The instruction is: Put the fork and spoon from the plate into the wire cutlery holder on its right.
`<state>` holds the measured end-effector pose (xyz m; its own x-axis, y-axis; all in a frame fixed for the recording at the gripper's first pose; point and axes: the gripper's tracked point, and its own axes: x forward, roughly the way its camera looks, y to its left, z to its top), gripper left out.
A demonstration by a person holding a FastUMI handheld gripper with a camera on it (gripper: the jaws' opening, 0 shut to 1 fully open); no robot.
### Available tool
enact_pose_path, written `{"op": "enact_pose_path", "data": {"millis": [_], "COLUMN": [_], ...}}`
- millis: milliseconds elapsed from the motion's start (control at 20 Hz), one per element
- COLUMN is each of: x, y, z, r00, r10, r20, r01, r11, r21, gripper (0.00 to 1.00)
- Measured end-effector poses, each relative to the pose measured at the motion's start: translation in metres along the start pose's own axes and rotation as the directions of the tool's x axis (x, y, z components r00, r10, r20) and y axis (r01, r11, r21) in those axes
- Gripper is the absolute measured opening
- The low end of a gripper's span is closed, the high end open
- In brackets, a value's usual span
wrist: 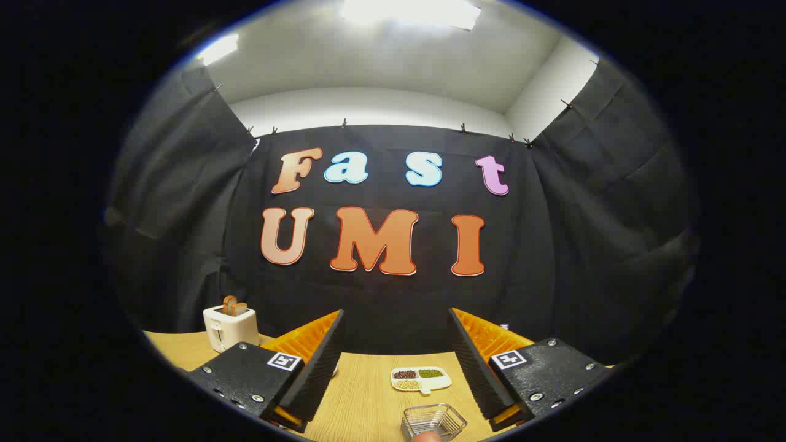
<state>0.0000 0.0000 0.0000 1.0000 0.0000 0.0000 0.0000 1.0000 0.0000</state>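
Holder (434, 421), a clear wire-like basket, is sitting on the wooden table (362, 399) between the two fingers, nearer the right one, low and close to the camera; its open top is facing up, and whether it has a long axis is hard to tell, since part of it is cut off. Something small and pale (427, 437) is showing just in front of it, too little of it visible to name. The gripper (396, 344) is hanging level above the table, looking forward toward the booth's dark cloth wall, with its fingers spreading wide apart and nothing between them being pressed. Just beyond the holder, between the fingers, a small white divided dish (422, 379) is lying flat, carrying three heaps of dark, green and pale grains. Beyond the left finger, near the wall, a white toaster (230, 328) is standing upright with toast (234, 305) sticking out of its slots.
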Motion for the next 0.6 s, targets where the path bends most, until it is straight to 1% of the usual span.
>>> {"op": "enact_pose_path", "data": {"millis": [50,200,300,450,500,600], "x": [0.000,-0.001,0.000,-0.001,-0.002,0.000], "y": [-0.001,0.006,0.003,0.002,0.003,-0.005], "z": [-0.001,0.003,0.003,-0.003,0.002,0.015], "r00": [1.000,0.999,0.999,0.999,0.998,0.998], "r10": [-0.001,0.040,0.044,0.050,0.058,0.040], "r20": [-0.006,0.010,0.020,-0.008,0.002,0.058], "r01": [0.001,-0.041,-0.045,-0.049,-0.058,-0.044], "r11": [1.000,0.997,0.997,0.996,0.994,0.996], "r21": [0.018,0.064,0.069,0.079,0.089,0.078], "gripper": [0.97,0.97,0.94,0.92,0.92,0.92]}}
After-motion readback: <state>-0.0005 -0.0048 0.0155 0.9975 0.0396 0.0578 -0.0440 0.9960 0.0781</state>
